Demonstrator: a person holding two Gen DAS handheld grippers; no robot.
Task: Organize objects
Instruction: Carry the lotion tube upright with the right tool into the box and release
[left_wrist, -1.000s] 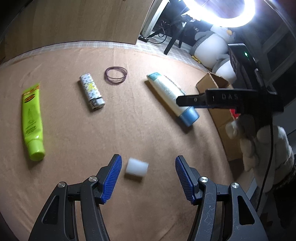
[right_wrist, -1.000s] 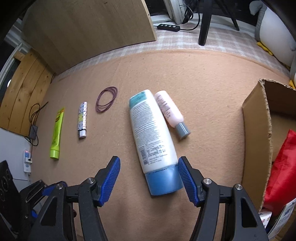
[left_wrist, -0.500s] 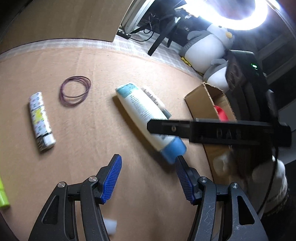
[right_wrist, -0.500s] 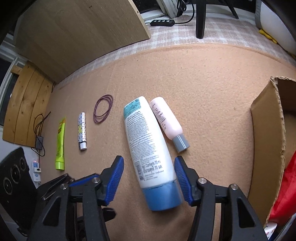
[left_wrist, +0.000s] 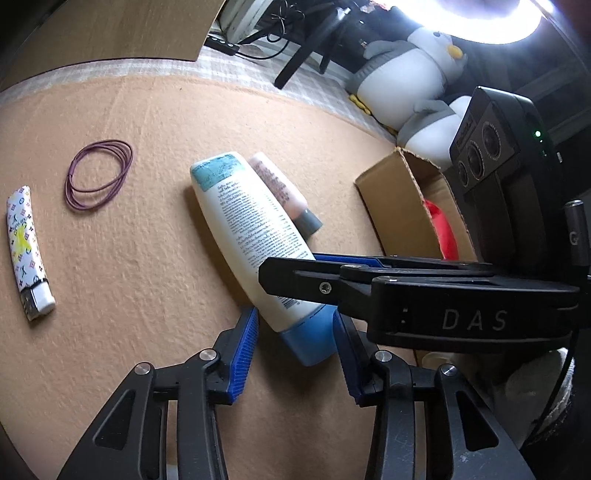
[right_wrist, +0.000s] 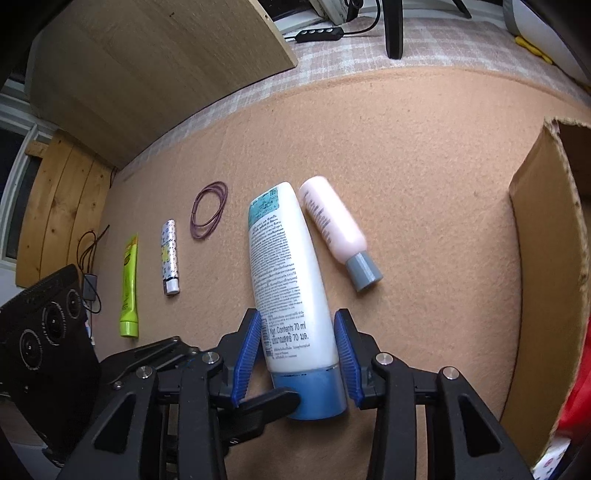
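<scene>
A white bottle (left_wrist: 251, 218) (right_wrist: 284, 266) with a blue cap lies on the tan mat. My right gripper (right_wrist: 297, 314) straddles its lower body just above the cap, jaws closing, pads a hair off its sides. My left gripper (left_wrist: 295, 314) comes at the cap from the other side, also closing: its right pad is at the cap, while a gap shows at its left pad. One left finger (right_wrist: 266, 402) shows low in the right wrist view, against the cap. The right gripper's black finger (left_wrist: 295, 280) crosses over the bottle in the left wrist view.
A pink bottle (right_wrist: 332, 225) with a grey cap lies beside the white one. To the right stands an open cardboard box (right_wrist: 546, 258) holding something red (left_wrist: 443, 232). A patterned lighter (left_wrist: 24, 243), purple rubber bands (left_wrist: 128, 160) and a green tube (right_wrist: 129, 280) lie to the left.
My left gripper left the small white block and swung right to the bottle's blue cap. Both pairs of jaws narrowed. The right gripper stayed over the bottle.
</scene>
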